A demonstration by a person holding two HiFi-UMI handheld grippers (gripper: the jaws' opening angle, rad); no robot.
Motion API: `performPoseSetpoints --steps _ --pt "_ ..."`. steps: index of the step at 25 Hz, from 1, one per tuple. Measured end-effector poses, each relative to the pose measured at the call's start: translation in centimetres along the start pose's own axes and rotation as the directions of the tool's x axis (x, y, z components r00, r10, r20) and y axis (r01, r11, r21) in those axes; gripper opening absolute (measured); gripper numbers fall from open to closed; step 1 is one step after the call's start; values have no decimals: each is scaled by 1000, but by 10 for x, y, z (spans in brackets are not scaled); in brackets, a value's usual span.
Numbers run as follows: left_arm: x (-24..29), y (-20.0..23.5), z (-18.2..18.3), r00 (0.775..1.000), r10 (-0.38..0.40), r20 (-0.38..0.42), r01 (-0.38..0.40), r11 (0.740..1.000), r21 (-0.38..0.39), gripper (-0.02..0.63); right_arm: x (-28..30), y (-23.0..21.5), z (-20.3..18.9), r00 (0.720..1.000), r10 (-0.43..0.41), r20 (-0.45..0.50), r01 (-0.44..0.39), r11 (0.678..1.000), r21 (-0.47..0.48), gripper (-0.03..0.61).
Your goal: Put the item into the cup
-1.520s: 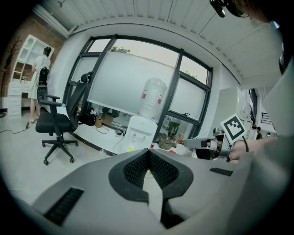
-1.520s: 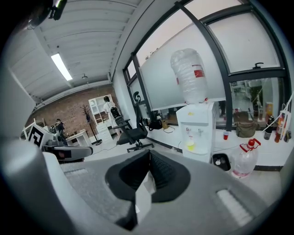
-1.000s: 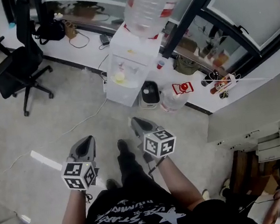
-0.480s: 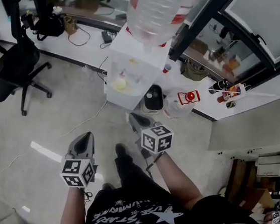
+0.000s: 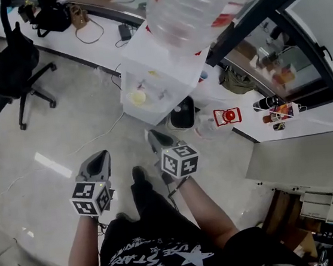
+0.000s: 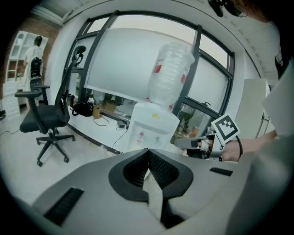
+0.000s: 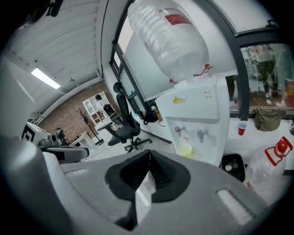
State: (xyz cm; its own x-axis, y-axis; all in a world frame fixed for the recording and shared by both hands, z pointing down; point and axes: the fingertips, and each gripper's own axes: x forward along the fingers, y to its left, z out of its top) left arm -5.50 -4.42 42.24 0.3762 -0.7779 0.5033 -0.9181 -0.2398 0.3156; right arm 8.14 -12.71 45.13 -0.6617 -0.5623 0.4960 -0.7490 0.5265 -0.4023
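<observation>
I stand facing a white water dispenser [image 5: 160, 70] with a big clear bottle [image 5: 195, 2] on top. A pale yellow cup-like thing [image 5: 138, 97] sits in its tap recess, also in the right gripper view [image 7: 185, 148]. A small red cup [image 7: 241, 129] stands on the ledge right of the dispenser. My left gripper [image 5: 101, 156] is shut and empty, held low over the floor; its jaws [image 6: 148, 152] meet. My right gripper [image 5: 150, 135] is also shut with nothing in it [image 7: 149, 153], pointing toward the dispenser's base. No item to carry is seen.
A black bin [image 5: 182, 113] and a lying clear bottle with a red label [image 5: 223, 117] sit right of the dispenser. A black office chair [image 5: 8, 70] stands at the left. A white counter [image 5: 83, 40] runs along the window wall. Cables trail on the floor.
The view has shifted closer to the dispenser, which now sits nearer the grippers. Both grippers stay shut and keep their places in front of my body.
</observation>
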Motion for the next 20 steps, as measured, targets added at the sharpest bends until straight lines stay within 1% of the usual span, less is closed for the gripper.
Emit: performPoseSetpoints --steps 5,7,10,13,18,20 --pt "32 5 8 999 32 -17 -32 999 -25 5 19 -26 5 1000 9 -14 -8 1000 12 2" --pt "45 4 11 999 37 -20 -37 999 -34 5 25 -37 5 1000 3 -21 -3 1000 -1 2" --pt "66 0 13 1000 23 -12 -23 999 -45 5 36 -55 5 1000 -20 -13 19 999 -33 2" --pt "80 3 7 1000 15 -23 -16 999 -47 5 52 -67 0 999 -43 -14 43 999 -22 2" --pt "107 26 -12 998 -35 -48 29 993 -116 5 80 -81 -13 994 -106 -15 106 994 -3 2" --pt "122 39 -21 997 -52 -59 45 992 -115 5 91 -86 -18 992 -126 -10 126 992 2 2"
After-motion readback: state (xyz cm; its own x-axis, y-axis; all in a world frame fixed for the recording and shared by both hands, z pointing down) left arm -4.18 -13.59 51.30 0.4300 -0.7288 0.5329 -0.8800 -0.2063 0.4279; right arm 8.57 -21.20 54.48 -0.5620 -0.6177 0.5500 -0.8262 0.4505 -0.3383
